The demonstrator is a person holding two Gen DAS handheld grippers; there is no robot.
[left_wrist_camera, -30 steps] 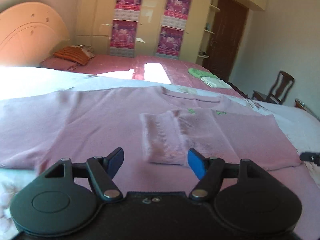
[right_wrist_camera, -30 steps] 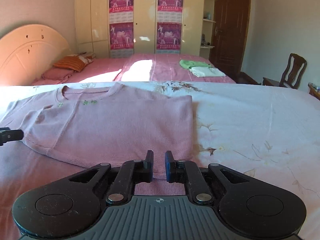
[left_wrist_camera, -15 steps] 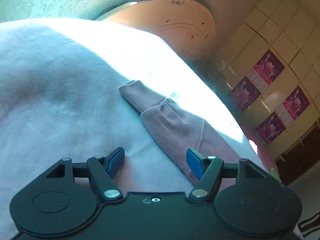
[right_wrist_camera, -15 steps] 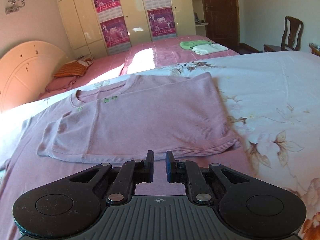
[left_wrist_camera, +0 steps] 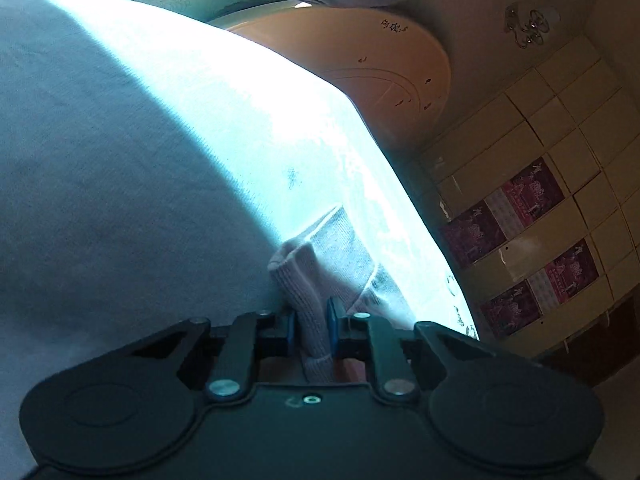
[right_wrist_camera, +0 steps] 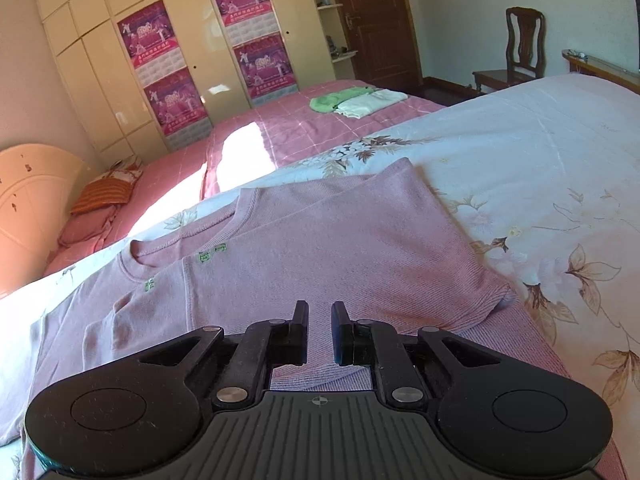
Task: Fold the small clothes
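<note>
Left gripper: the left gripper [left_wrist_camera: 311, 325] has its blue-padded jaws pinched on the ribbed cuff of the pink knitted sweater's sleeve [left_wrist_camera: 310, 280]; the knit bunches up between the pads and runs down behind them.

Sleeve: beyond the pinch the sleeve trails away to the far right over the pale sheet [left_wrist_camera: 120, 160], partly in strong sunlight and washed out there.

Right gripper: the right gripper [right_wrist_camera: 320, 330] has its jaws narrow, with a small gap between the pads and nothing caught in it. It hangs over the near part of the sweater; whether the tips touch the knit I cannot tell.

Sweater: the pink knitted sweater [right_wrist_camera: 320, 248] lies flat on the white bedspread printed with brown flowers [right_wrist_camera: 540, 168], collar toward the far left. One side is folded over the body, leaving a straight edge on the right and a folded corner near right. Small green marks [right_wrist_camera: 212, 255] sit just below the collar.

Left view background: a rounded cream headboard [left_wrist_camera: 380, 64] stands at the far side, with cream wardrobe doors carrying magenta posters [left_wrist_camera: 532, 194] at the right.

Right view background: a second bed with a pink checked cover [right_wrist_camera: 320, 132] lies beyond the near one. On it rest folded green and white cloths [right_wrist_camera: 356, 101] at the far right and an orange striped pillow [right_wrist_camera: 106, 194] at the far left. A dark wooden chair [right_wrist_camera: 520, 48] stands near the brown door [right_wrist_camera: 376, 20].
</note>
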